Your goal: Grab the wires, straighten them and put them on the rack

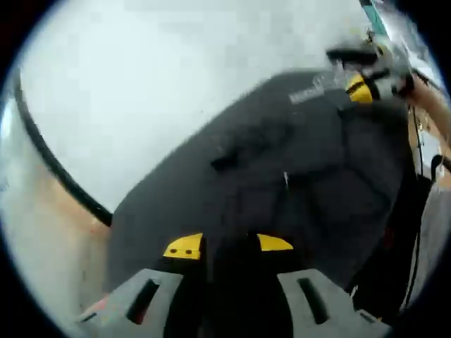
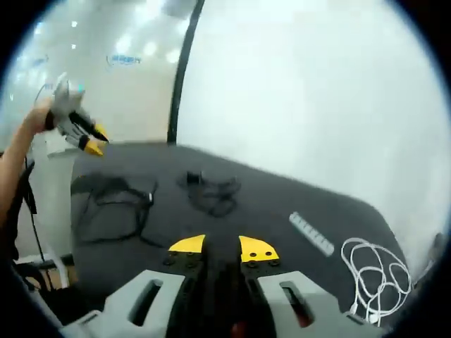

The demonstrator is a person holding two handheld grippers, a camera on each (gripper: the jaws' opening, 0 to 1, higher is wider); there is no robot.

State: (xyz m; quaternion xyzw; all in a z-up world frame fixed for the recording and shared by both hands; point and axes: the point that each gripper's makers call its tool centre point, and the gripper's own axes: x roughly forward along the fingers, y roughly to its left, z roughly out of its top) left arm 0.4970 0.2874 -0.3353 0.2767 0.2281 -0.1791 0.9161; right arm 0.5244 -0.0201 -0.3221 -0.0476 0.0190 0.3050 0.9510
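Observation:
A dark table [image 2: 282,204] carries the wires. A loose black wire loop [image 2: 113,204] lies at the left, and a smaller black bundle [image 2: 211,191] sits mid-table. A white coiled cable [image 2: 373,271] rests near the right edge. A white slotted strip [image 2: 311,234] lies between them and shows blurred in the left gripper view [image 1: 306,95]. My right gripper [image 2: 222,246] hovers low over the near edge, jaws together and empty; it also shows far off [image 1: 363,86]. My left gripper [image 1: 229,245] is open above the table, holding nothing, and is held up at the far left [image 2: 91,139].
A black post [image 2: 184,70] rises behind the table against a white wall; the same bar curves through the left gripper view [image 1: 56,169]. A person's arm [image 2: 17,158] holds the left gripper. The left gripper view is motion-blurred. The table's edge [image 2: 394,225] drops off at the right.

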